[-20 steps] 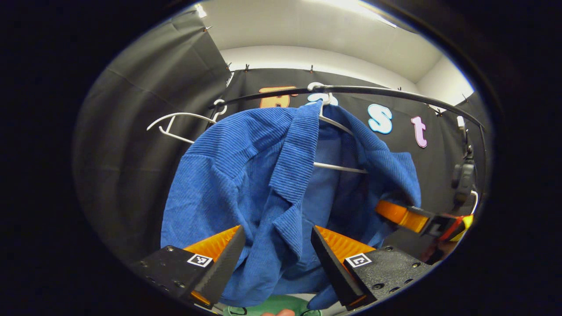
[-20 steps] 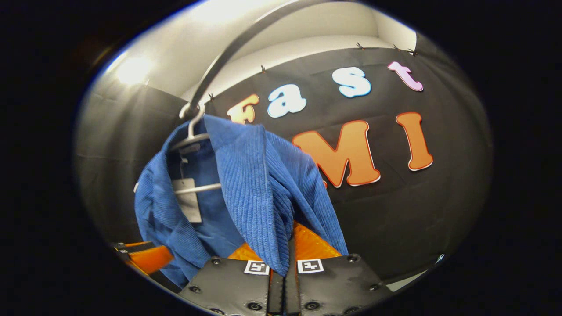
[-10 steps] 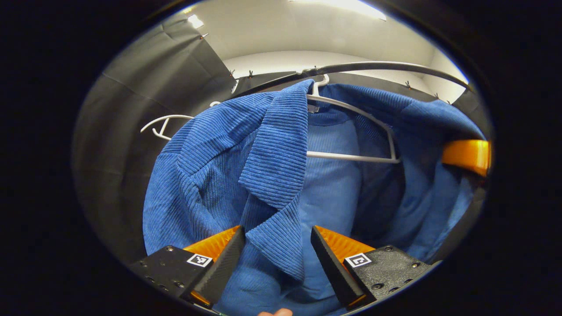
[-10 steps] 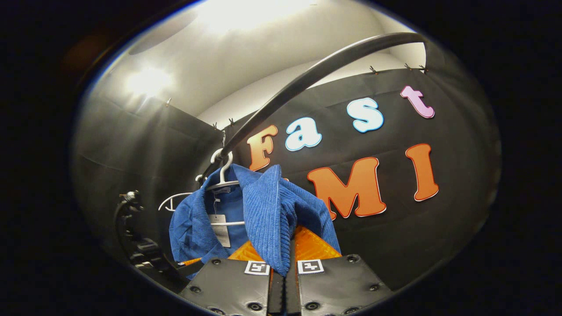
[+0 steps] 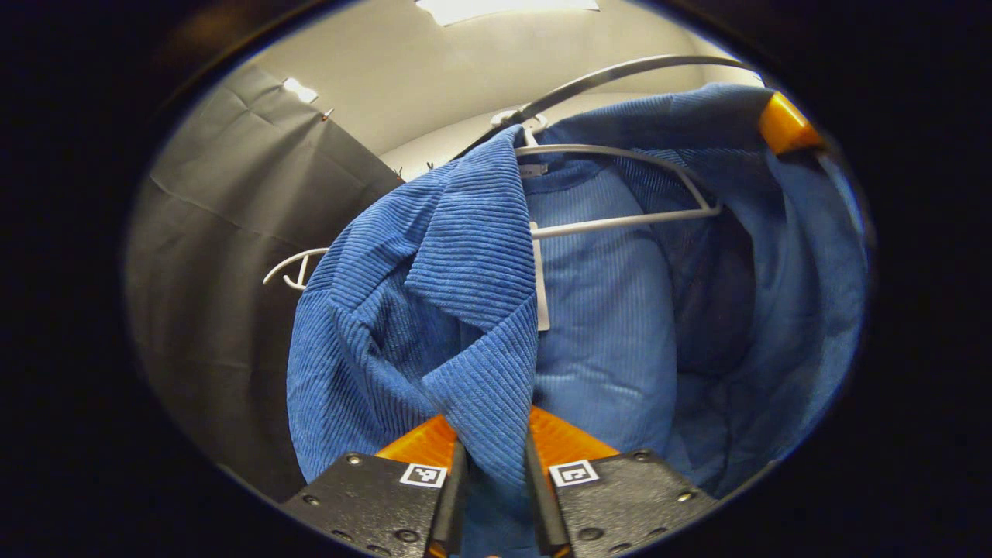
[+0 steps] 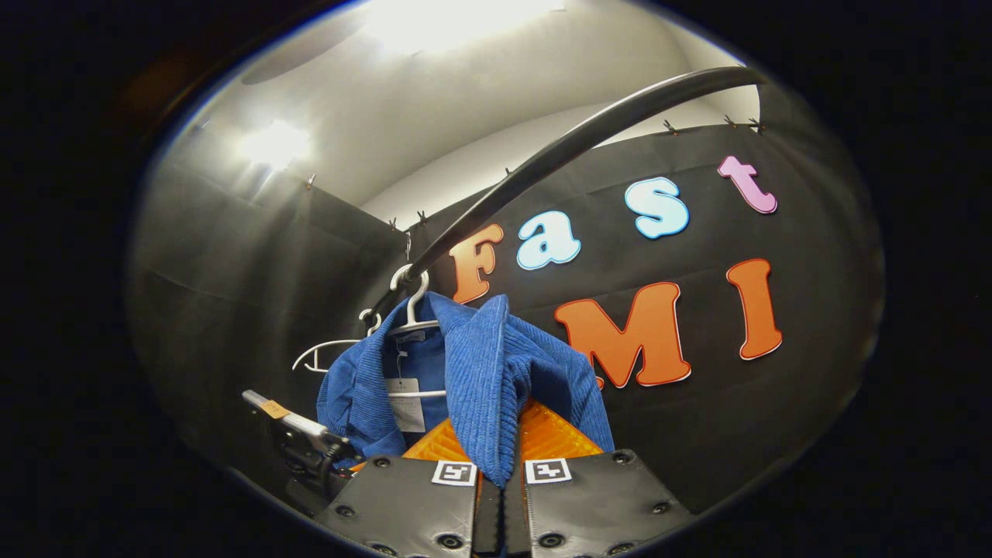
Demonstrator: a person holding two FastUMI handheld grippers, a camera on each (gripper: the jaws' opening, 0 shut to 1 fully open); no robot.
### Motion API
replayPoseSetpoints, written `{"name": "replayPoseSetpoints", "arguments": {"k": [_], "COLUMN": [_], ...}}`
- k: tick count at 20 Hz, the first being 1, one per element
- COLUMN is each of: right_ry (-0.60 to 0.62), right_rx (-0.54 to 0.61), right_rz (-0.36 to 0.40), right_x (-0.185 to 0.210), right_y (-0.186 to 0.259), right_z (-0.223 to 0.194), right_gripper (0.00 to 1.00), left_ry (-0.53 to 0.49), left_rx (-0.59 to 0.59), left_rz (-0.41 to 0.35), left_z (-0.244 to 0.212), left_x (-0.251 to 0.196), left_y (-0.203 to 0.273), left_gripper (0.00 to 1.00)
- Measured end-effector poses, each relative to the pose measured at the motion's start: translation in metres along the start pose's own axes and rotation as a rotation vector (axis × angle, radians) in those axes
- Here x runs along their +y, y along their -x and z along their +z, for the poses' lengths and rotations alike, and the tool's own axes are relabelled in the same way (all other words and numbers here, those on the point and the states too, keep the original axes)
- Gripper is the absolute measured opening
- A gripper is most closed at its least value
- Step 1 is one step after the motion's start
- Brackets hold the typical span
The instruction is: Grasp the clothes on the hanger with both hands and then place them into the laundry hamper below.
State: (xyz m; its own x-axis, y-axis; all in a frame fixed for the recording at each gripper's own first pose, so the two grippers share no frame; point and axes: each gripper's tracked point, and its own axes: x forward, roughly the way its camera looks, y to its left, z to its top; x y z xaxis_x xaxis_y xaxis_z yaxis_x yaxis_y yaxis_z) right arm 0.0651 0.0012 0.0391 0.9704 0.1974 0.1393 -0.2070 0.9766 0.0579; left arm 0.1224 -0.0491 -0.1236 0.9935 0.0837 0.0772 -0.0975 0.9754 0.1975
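Both grippers pinch the blue corduroy jacket [image 5: 465, 310]: left gripper [image 5: 491, 496] at bottom centre clamps a lapel, right gripper [image 6: 502, 496] clamps another fold, white hanger [image 5: 620, 221] above.

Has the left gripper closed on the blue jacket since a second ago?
Yes. The left gripper has shut on the blue jacket lapel, moving closer under the white hanger.

Blue ribbed jacket [image 5: 434, 310] hangs open on white hanger [image 5: 620, 225] hooked over dark rail, front edges pulled forward, paper tag inside collar.
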Motion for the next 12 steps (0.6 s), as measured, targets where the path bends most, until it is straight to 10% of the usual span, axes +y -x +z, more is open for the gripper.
{"name": "replayPoseSetpoints", "arguments": {"k": [3,12], "right_ry": [-0.006,0.009], "right_rx": [0.005,0.011], "right_rz": [-0.007,-0.013], "right_x": [-0.001,0.003], "right_y": [-0.001,0.001], "right_z": [-0.004,-0.011], "right_gripper": [0.10,0.10], "left_ry": [-0.023,-0.047], "left_rx": [0.034,0.066], "left_rz": [0.002,0.036], "left_z": [0.003,0.054], "left_x": [0.017,0.078], "left_y": [0.009,0.043], "left_gripper": [0.09,0.07]}}
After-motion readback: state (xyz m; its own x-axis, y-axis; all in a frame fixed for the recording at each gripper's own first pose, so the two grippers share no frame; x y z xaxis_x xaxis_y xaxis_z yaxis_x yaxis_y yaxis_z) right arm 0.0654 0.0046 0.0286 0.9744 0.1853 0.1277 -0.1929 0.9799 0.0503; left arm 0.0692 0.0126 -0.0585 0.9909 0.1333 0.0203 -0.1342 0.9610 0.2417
